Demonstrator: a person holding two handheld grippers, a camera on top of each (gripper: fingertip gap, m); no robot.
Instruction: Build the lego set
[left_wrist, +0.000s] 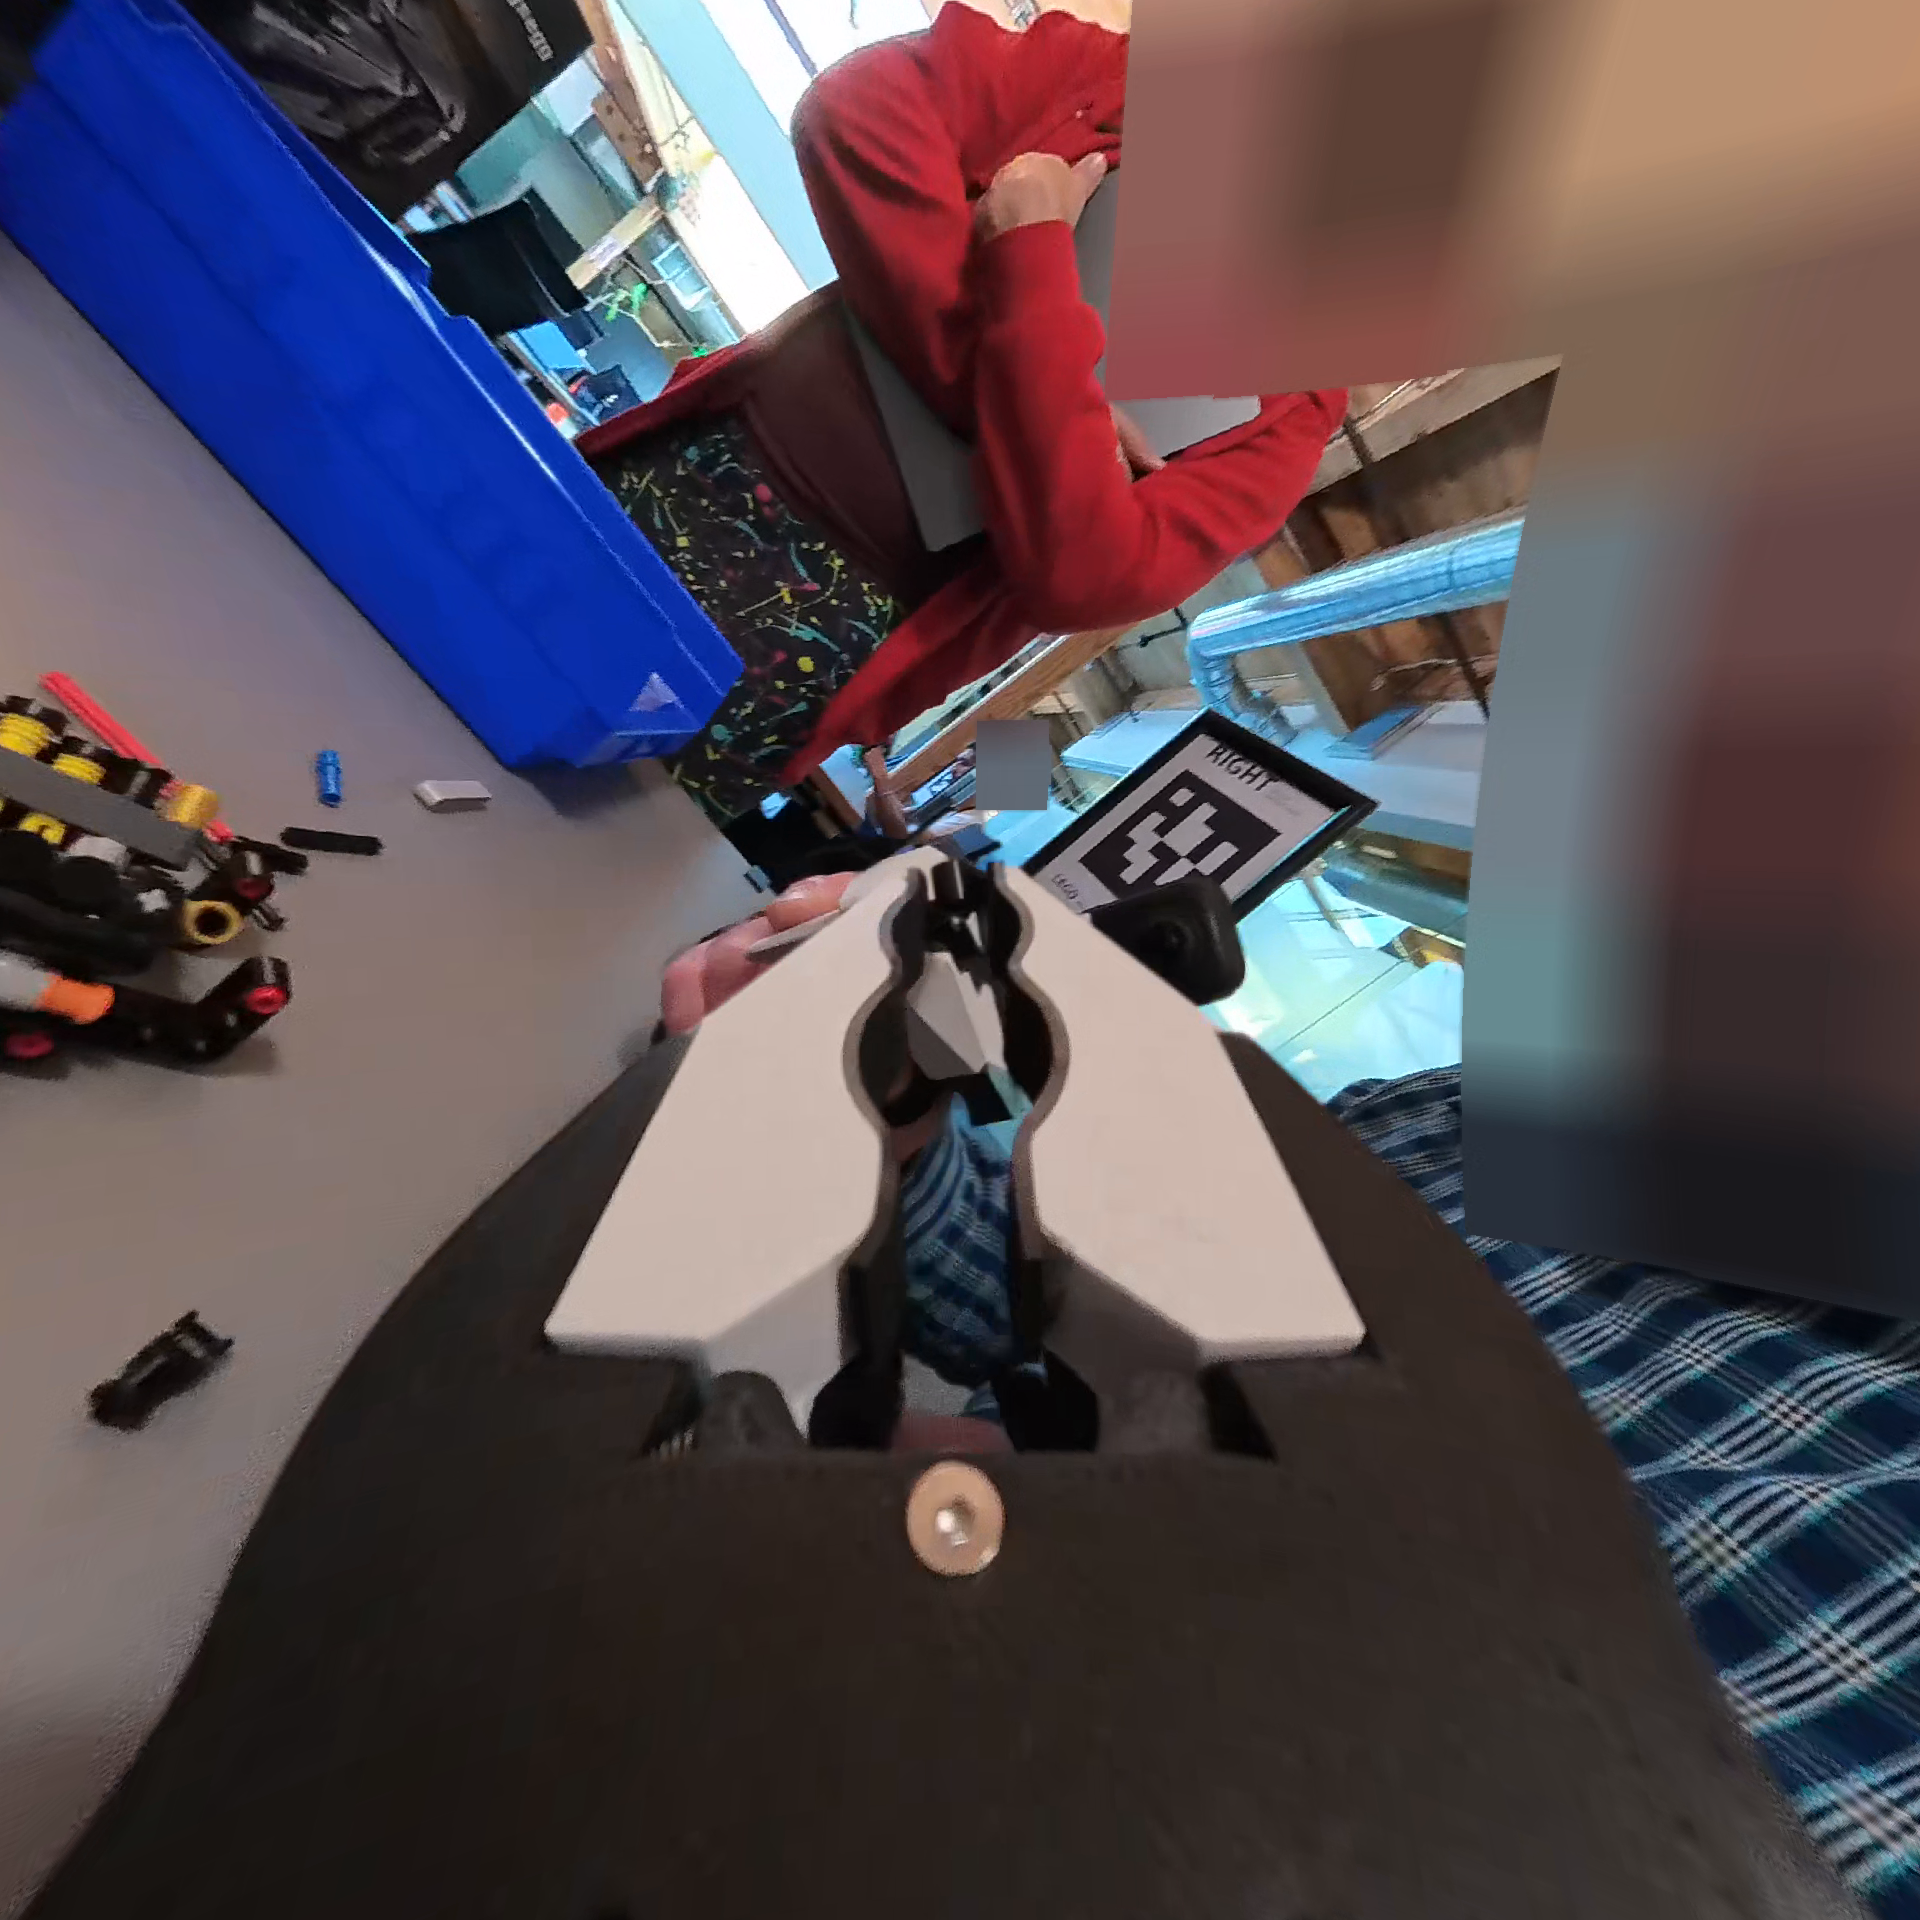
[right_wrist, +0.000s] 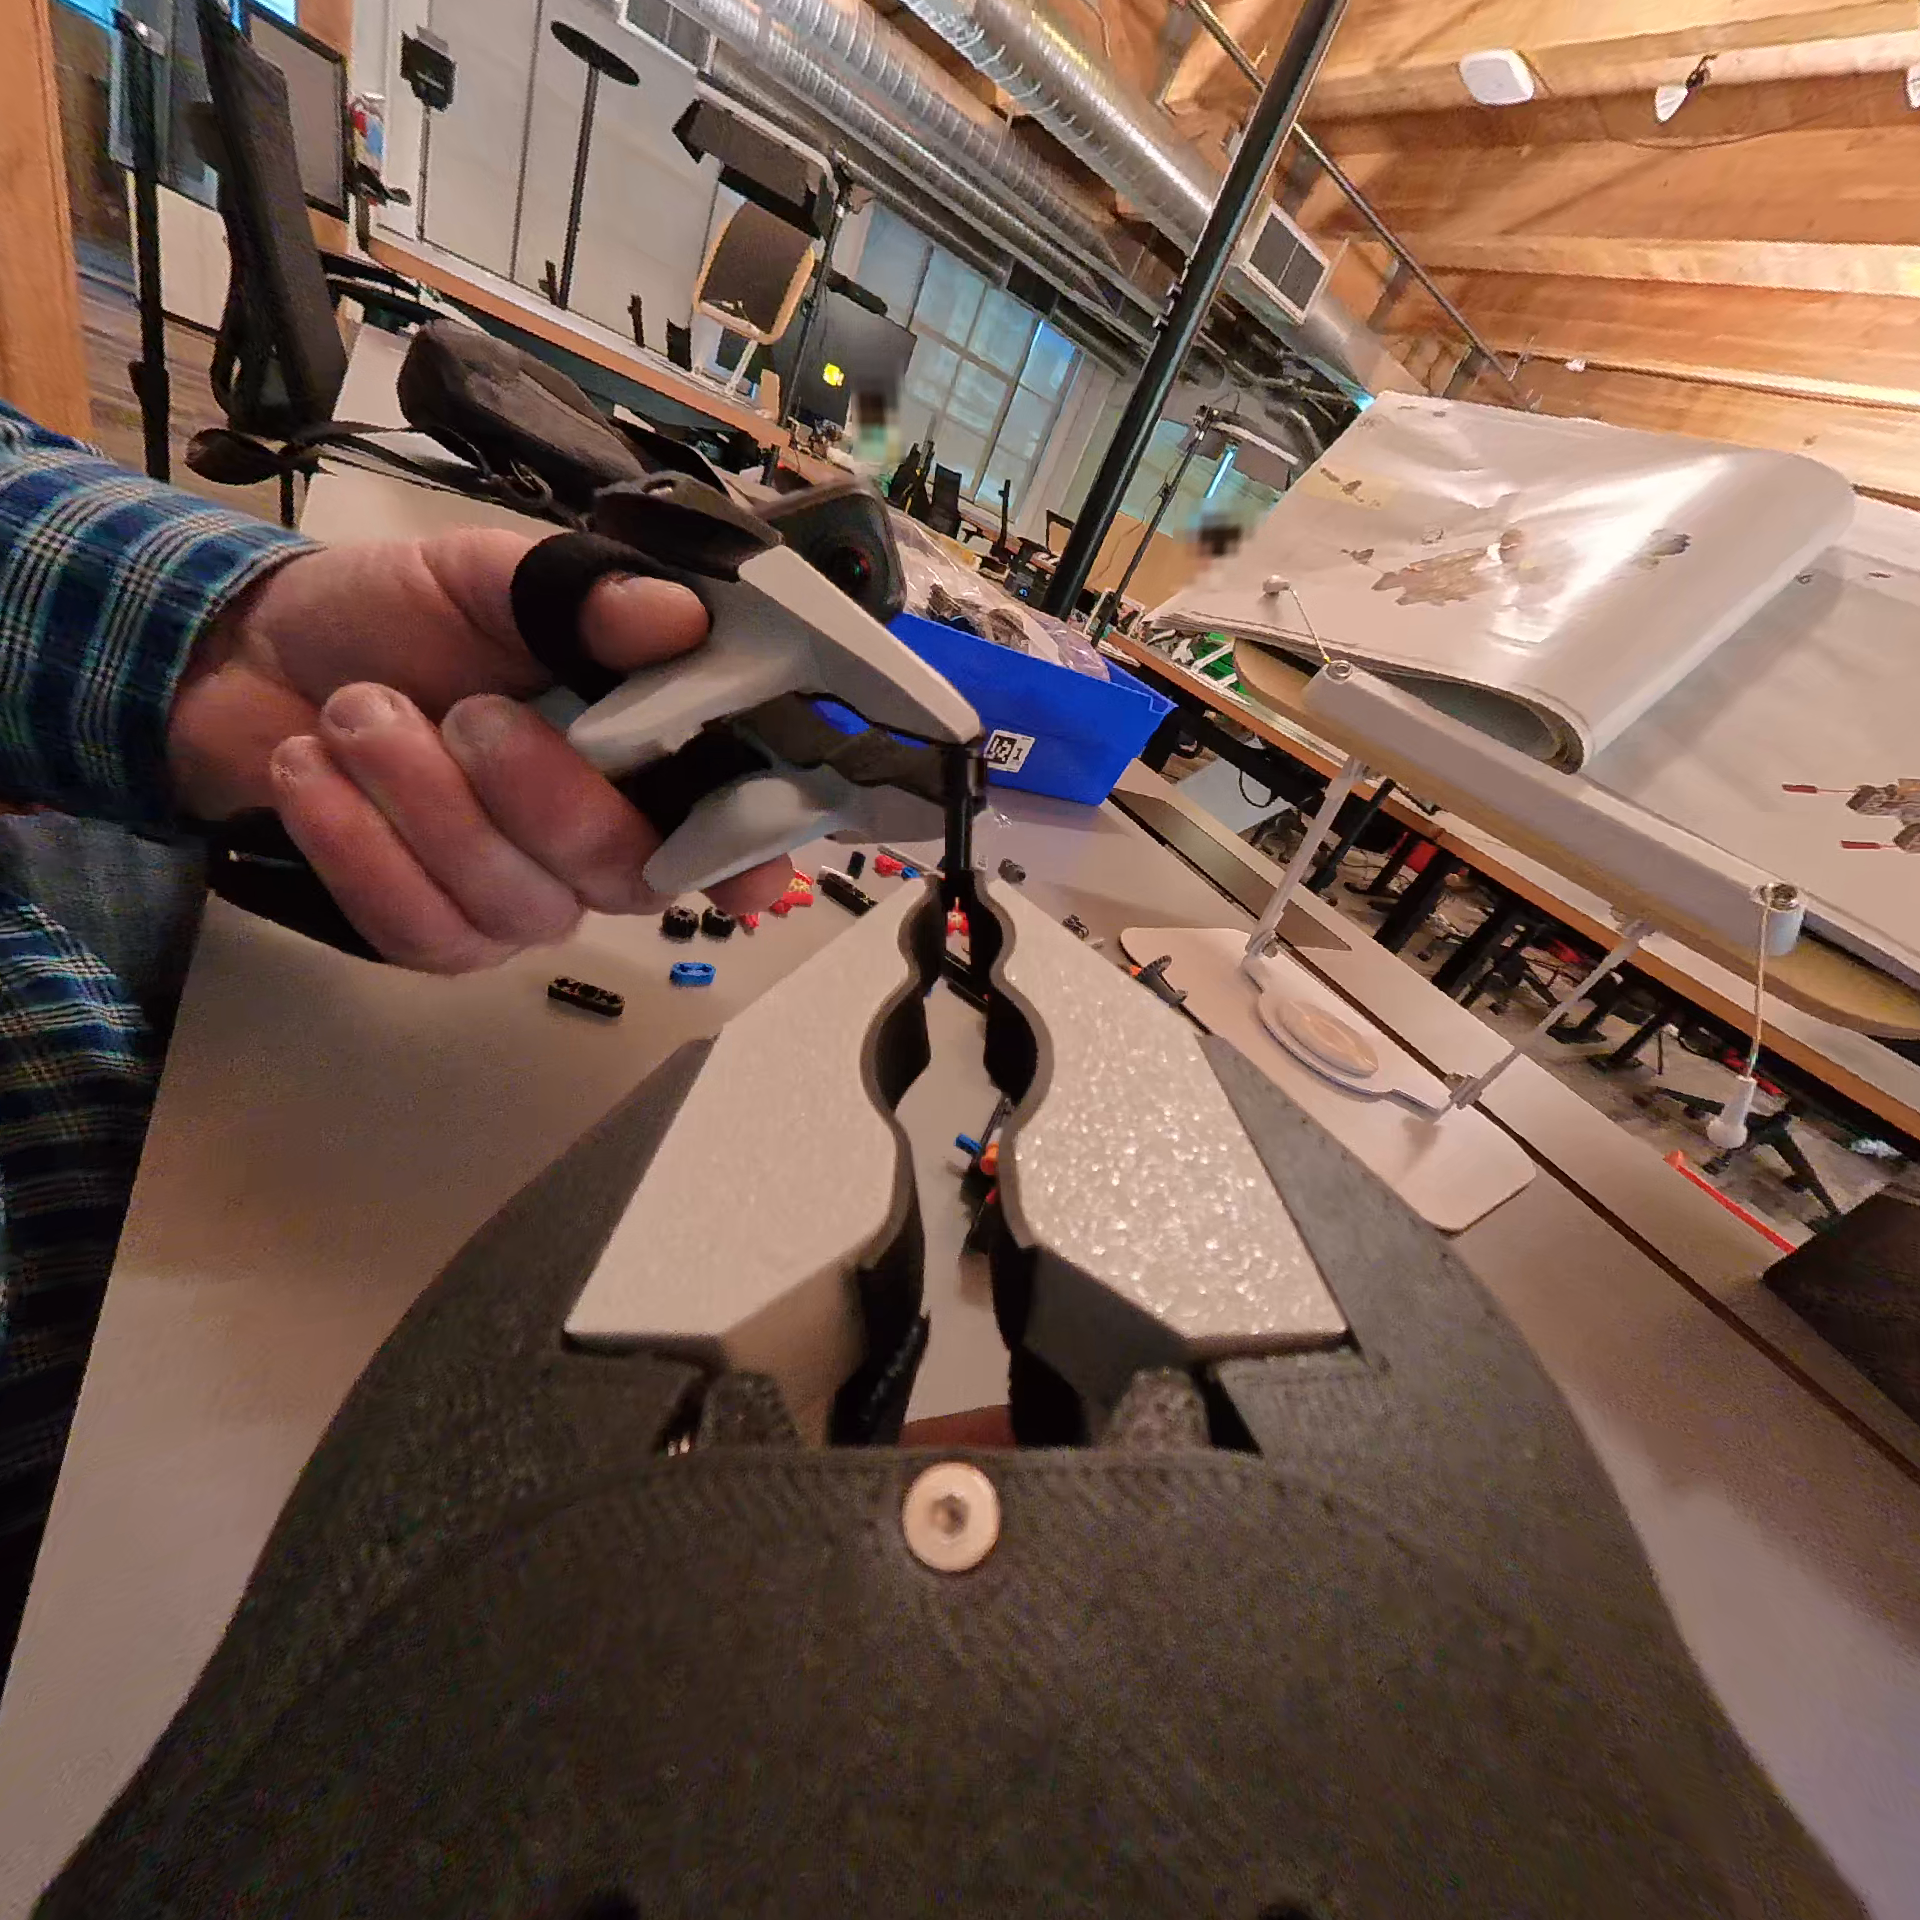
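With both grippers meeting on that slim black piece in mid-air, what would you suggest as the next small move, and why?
Probably press the two ends gently together: the left gripper and right gripper both pinch the thin black piece above the table, apparently mid-join.

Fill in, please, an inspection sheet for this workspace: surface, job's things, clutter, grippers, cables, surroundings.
Surface: grey table.
Job's things: thin black piece held in the air at both ends; part-built model at table edge; loose pieces scattered; open manual on a stand.
Clutter: blue bin; black bag.
Grippers: left gripper shut on the piece's top; right gripper shut on its bottom.
Cables: nothing seen.
Surroundings: person in red standing nearby; other tables, ducts overhead.
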